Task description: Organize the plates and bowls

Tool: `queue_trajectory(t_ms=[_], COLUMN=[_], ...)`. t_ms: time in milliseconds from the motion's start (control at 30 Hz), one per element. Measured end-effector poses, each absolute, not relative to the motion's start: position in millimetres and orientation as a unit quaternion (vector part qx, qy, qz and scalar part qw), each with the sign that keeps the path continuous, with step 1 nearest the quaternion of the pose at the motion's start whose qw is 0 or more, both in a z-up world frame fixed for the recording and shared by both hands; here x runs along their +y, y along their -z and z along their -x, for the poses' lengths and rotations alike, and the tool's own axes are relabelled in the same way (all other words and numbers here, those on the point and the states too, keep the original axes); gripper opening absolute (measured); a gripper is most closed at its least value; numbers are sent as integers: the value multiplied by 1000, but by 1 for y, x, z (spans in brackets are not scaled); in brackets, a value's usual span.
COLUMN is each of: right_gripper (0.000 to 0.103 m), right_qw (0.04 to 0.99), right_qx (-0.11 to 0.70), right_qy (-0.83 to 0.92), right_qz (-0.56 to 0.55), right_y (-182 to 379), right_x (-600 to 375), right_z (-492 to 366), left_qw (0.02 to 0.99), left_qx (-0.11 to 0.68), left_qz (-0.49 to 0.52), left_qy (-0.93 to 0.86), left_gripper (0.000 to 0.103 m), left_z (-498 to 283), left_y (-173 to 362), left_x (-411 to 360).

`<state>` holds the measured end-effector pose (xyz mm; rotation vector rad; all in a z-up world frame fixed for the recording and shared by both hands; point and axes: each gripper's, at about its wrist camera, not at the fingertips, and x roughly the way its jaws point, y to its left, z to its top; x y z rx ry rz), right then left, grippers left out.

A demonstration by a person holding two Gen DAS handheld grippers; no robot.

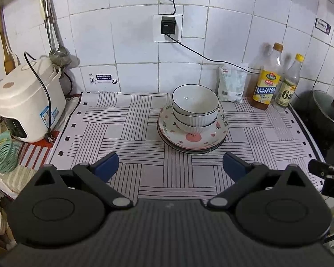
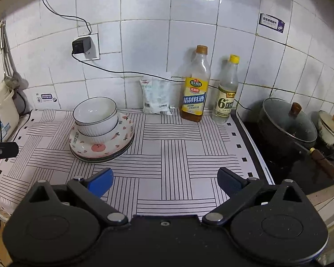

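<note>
Both claws, left (image 1: 170, 166) and right (image 2: 164, 181), hang spread wide and empty just short of the plates (image 1: 192, 136), where two bowls (image 1: 195, 109) sit nested (largest below, for stability).

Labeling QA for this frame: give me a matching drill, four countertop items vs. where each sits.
Items:
1. stacked bowls
2. rice cooker
3. lidded dark pot
4. salt bag

Places:
A. far left of the counter, beside the mat
B. leaning on the tiled wall, left of the two bottles
C. on top of the plates
D. on the stove, right of the mat

Pairs: 1-C, 2-A, 3-D, 4-B
</note>
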<state>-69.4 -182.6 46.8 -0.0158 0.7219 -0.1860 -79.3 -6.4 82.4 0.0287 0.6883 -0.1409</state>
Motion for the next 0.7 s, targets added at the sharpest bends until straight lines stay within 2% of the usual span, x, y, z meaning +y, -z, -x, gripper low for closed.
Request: queue_trajectory(t_ms=[700], right_gripper=[101], right_qw=[931], right_qx=[353], right_qy=[88], right_qz=[13], right_y=[-45], right_x=[-181], right_z=[70], left_qw=[939], left_qx=[337], left_qz=[2], left_qy=[69], left_gripper=[102], left_z=[79], left_y=[-83], left_x=[-2])
